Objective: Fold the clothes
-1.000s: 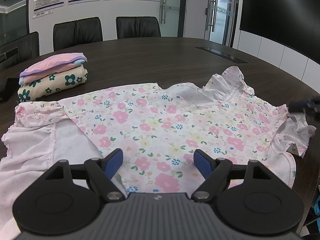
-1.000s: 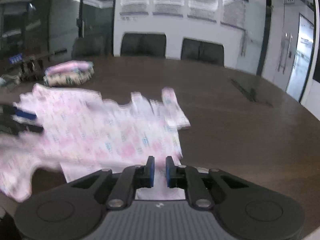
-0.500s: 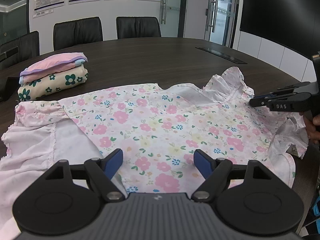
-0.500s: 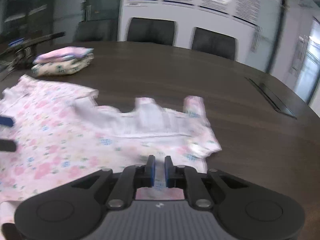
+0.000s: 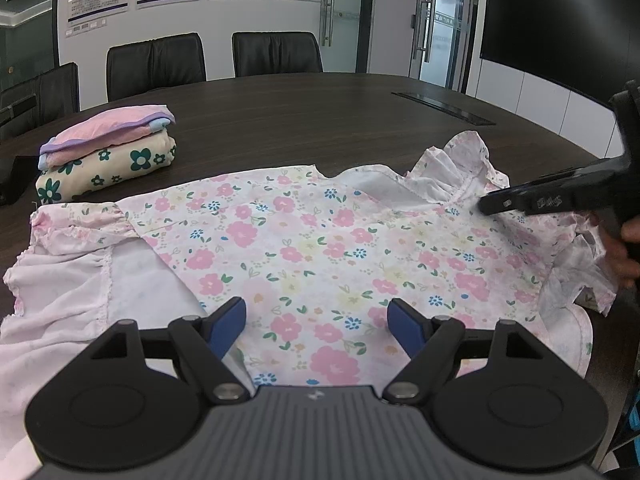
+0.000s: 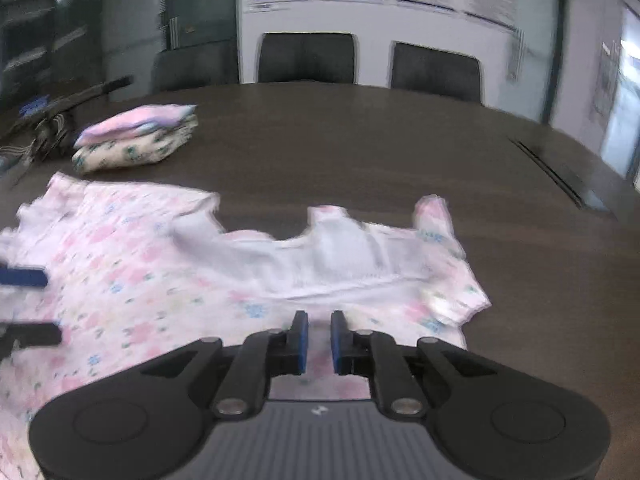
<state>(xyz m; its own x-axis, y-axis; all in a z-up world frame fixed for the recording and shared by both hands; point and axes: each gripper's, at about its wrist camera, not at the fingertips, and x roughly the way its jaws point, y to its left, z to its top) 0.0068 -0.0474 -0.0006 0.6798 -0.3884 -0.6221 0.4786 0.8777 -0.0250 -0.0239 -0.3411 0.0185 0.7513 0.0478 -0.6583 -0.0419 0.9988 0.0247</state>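
A pink floral child's dress [image 5: 320,248] lies spread on the dark table, with ruffled sleeves at left and right. It also shows in the right wrist view [image 6: 168,272], blurred. My left gripper [image 5: 318,326] is open and empty, hovering over the dress's near edge. My right gripper [image 6: 317,340] has its jaws nearly closed with a narrow gap and nothing between them, just above the dress near the right sleeve [image 6: 448,280]. In the left wrist view the right gripper [image 5: 496,204] reaches in over the right ruffled sleeve [image 5: 460,176].
A stack of folded clothes [image 5: 108,148] sits at the table's far left, also in the right wrist view [image 6: 136,140]. Black chairs [image 5: 276,52] stand behind the table. A dark object [image 5: 16,176] lies at the left edge. A cable slot [image 5: 444,108] is at far right.
My right gripper has moved left over the dress's right sleeve, coming further into the left wrist view. The left gripper and the dress have stayed still.
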